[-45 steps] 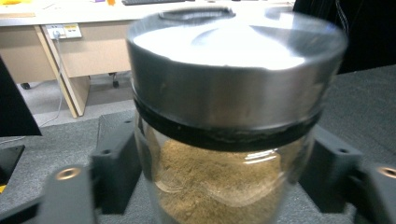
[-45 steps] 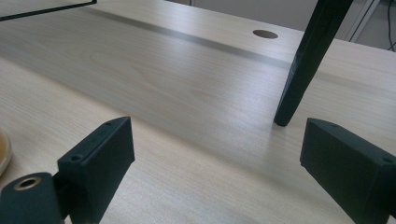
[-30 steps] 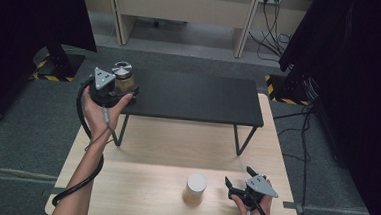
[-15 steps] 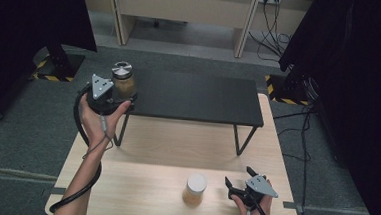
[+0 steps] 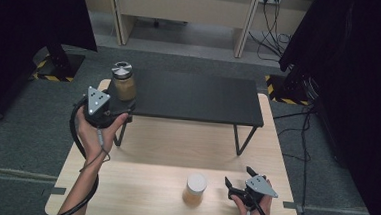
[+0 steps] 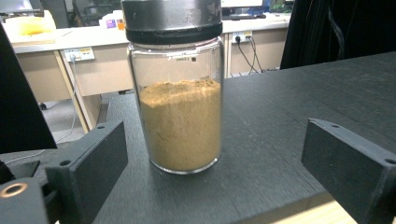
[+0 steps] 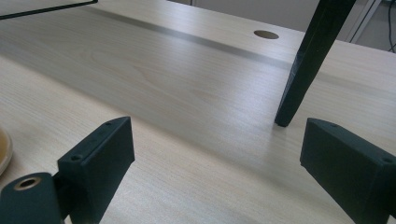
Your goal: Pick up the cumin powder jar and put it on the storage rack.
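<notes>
A glass jar (image 5: pixel 123 82) (image 6: pixel 180 107) of brown powder with a dark lid stands upright at the left end of the black shelf (image 5: pixel 199 98) (image 6: pixel 299 107). My left gripper (image 5: pixel 118 103) (image 6: pixel 217 140) is open just in front of the jar, its jaws wide on either side and not touching it. A second jar (image 5: pixel 195 188) with a white lid stands on the wooden table (image 5: pixel 166 146) near the front edge. My right gripper (image 5: pixel 238 176) (image 7: pixel 215 140) rests open to the right of that jar, nothing between its jaws.
The shelf stands on thin black legs (image 5: pixel 239 140) (image 7: pixel 303 70) over the table's back half. A cable hole (image 7: pixel 266 34) sits in the tabletop. Desks (image 5: pixel 184 7) and dark curtains (image 5: pixel 341 71) lie beyond, over grey carpet (image 5: pixel 21 142).
My left gripper has drawn back from the dark-lidded jar toward the person. The jar stays on the shelf. The right gripper has not moved.
</notes>
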The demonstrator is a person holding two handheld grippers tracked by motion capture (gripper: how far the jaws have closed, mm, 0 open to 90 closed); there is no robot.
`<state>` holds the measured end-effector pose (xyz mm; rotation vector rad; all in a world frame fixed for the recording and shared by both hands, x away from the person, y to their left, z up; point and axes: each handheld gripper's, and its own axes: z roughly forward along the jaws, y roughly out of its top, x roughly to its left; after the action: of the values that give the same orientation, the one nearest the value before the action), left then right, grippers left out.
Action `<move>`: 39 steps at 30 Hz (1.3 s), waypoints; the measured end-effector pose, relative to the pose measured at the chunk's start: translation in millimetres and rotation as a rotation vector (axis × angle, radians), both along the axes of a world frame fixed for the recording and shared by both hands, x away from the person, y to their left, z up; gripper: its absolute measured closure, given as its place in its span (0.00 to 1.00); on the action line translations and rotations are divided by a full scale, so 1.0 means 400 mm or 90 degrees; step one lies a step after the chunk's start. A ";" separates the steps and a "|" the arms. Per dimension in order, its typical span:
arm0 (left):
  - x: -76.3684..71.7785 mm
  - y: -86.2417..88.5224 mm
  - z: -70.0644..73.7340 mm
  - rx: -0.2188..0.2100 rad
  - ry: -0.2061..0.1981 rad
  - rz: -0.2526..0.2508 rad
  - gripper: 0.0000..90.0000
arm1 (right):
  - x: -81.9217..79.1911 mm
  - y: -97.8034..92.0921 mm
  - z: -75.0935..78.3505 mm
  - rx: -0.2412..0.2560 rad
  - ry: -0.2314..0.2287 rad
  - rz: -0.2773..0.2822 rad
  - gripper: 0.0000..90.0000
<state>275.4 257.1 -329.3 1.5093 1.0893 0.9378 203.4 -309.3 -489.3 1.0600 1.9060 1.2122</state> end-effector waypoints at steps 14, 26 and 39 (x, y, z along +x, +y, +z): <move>-0.069 -0.009 -0.046 0.003 -0.022 -0.013 0.07 | 0.000 0.001 0.001 -0.003 0.000 0.001 0.11; -0.138 -0.008 -0.128 -0.006 -0.040 -0.017 0.07 | 0.000 0.002 0.001 -0.003 0.000 0.001 0.11; -0.187 -0.003 -0.248 -0.030 -0.033 -0.048 0.07 | -0.001 0.003 0.001 -0.005 -0.001 0.001 0.11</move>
<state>200.6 255.9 -428.6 1.4706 1.0041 0.8884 202.8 -307.9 -489.0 1.0528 1.9096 1.2044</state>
